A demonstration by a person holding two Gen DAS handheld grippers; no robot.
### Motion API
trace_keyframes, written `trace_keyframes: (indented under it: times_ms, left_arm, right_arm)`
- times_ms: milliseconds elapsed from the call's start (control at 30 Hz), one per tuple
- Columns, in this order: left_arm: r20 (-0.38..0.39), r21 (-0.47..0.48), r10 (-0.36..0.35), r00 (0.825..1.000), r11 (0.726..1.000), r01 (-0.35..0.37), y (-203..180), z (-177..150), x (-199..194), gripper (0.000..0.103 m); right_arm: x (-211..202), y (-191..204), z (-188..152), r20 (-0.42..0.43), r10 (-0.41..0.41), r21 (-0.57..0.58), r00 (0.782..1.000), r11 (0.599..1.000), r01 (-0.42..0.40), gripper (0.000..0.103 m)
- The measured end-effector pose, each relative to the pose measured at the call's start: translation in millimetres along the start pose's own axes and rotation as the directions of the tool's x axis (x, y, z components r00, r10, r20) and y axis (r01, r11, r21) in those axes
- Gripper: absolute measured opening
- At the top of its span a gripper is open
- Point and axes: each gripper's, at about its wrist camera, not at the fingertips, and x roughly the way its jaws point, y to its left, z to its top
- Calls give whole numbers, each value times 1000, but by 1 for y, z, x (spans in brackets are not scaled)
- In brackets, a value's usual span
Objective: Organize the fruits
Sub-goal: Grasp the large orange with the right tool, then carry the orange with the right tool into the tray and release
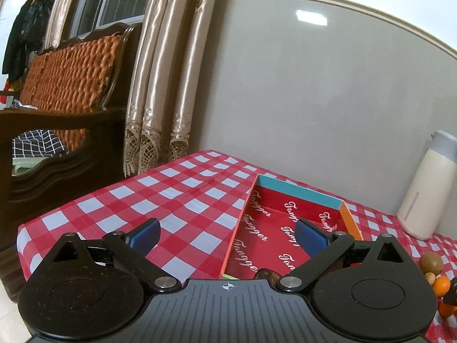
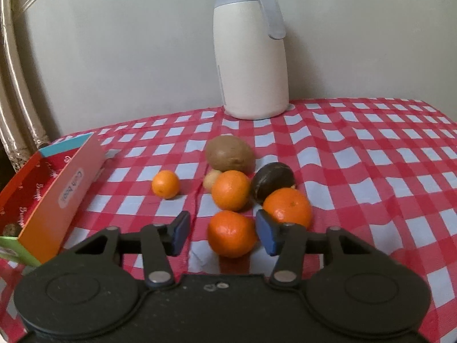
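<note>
Left tongs released, right tongs straddling nearest orange — pads not touching

Low in the frame, right hand-held gripper with blue pads, jaws apart around a round orange mandarin; right pad at the fruit's edge, left pad clear of it. Just beyond, a second orange mandarin at centre, a third to its right, a dark brown rounded fruit behind that. Fuzzy brown kiwi farther back, small tan round fruit beside it. Small orange mandarin alone, left of centre. Red cardboard box with orange side at lower left. Cream jug with grey handle upright at top centre. All on a counter with red-and-white checked cloth.
</note>
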Motion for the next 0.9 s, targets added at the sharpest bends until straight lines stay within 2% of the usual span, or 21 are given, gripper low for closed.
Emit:
trace_keyframes:
  times_ms: [167, 233, 600, 733, 900]
  left_arm:
    - [-4, -17, 6, 1000, 1000, -6, 3, 0, 1, 100]
    - [-4, -23, 6, 1000, 1000, -6, 4, 1, 1, 100]
    - [1, -52, 23, 1000, 998, -23, 15, 2, -1, 100]
    - [3, -59, 39, 999, 997, -39, 22, 2, -3, 100]
    - [6, -69, 71, 997, 995, -70, 34, 1, -7, 100]
  right_arm:
    - [5, 2, -2, -15, -40, -27, 999, 999, 40, 42]
    - [14, -3, -4, -60, -19, 8, 998, 1000, 20, 39]
    - [6, 8, -2, -15, 8, -12, 1000, 1000, -8, 38]
    - [-4, 22, 2, 23, 48, -55, 999, 997, -47, 38]
    - [-10, 52, 5, 44, 159, -103, 986, 983, -154, 38]
